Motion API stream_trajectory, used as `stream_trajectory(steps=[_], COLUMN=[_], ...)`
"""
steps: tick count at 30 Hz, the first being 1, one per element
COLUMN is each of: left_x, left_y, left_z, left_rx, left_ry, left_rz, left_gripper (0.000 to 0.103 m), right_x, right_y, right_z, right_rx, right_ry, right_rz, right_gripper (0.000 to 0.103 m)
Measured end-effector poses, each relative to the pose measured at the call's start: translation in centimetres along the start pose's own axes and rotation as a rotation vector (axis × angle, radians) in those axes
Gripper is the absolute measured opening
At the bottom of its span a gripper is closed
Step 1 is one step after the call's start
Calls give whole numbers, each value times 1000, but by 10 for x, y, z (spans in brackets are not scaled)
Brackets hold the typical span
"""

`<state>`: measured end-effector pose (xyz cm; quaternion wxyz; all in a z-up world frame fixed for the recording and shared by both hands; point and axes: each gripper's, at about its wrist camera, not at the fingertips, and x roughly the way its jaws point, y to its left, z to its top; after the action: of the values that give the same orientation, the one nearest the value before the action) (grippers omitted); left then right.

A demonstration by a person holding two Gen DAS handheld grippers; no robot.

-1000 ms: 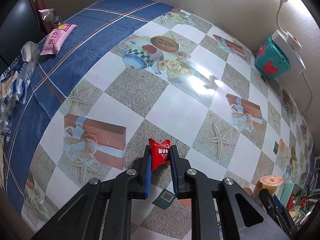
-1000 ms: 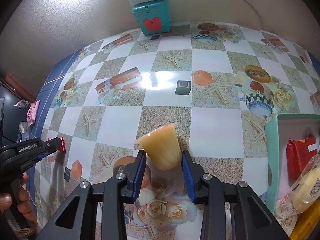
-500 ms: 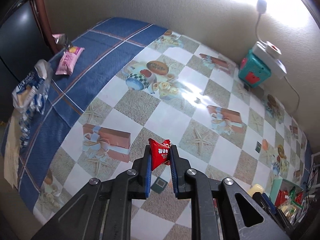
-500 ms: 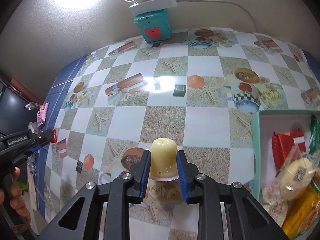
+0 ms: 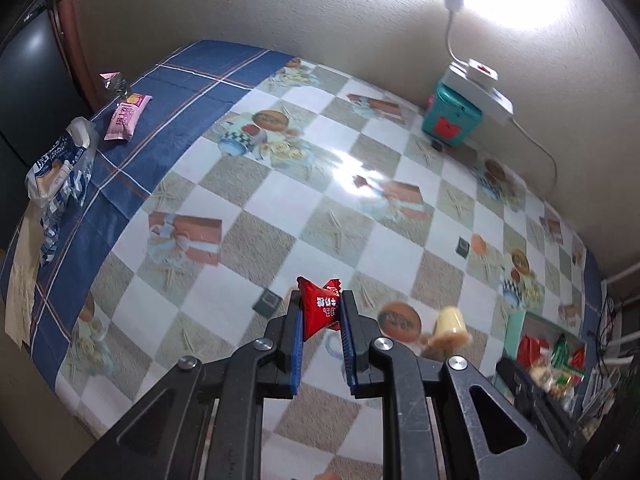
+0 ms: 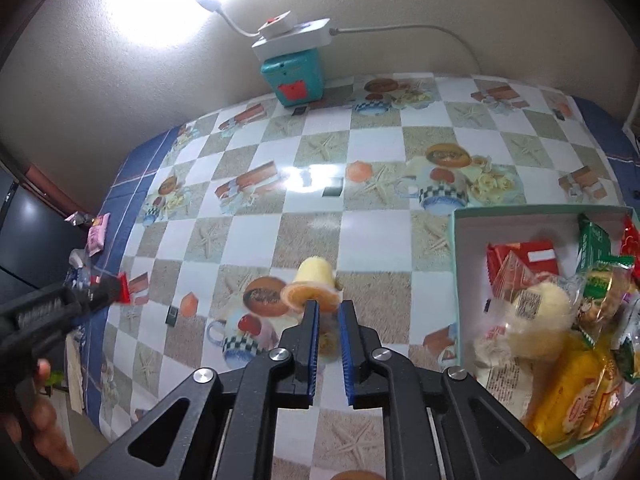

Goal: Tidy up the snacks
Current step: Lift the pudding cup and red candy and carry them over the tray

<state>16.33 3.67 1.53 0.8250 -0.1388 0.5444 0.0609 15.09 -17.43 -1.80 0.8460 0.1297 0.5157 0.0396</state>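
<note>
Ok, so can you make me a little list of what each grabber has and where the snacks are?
left gripper: shut on the red foil snack packet, held above the table
right gripper: narrow gap between the jaws, nothing between them
yellow plastic jelly cup: blurred, tipped over on the checked tablecloth, just past the right gripper's tips
pale green cardboard box: on the table's right side, with many snacks inside
pink snack packet: far left, on the blue edge of the cloth

glossy tablecloth (image 5: 256, 216), rough wall (image 5: 320, 16)
</note>
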Motion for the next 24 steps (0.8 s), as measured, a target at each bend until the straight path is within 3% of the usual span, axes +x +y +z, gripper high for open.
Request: stream_trajectory(steps=[2,3,4,17,20,24], left_x=[4,9,13,43,47,50], left_y=[-2,-2,-2,10,11,13], left_z=[-3,-4,-4,1,2,3], left_rx=[-1,-5,-12,-76,-80,-85], left_ry=[14,25,34,105,112,117], left_rz=[-5,-10,-14,-50,-55,-57], left_gripper=[17,17,17,17,17,17], right_x=[5,9,13,69,77,77], right_y=[0,0,1,21,20,19], right_z=[2,4,5,3,1,1], right_rx=[7,10,12,-17,-5,4], right_ry=[3,12,11,82,97,96], right_rz=[-17,-17,-11,-36,-30,-22], right_gripper=[34,53,61,61,51,50])
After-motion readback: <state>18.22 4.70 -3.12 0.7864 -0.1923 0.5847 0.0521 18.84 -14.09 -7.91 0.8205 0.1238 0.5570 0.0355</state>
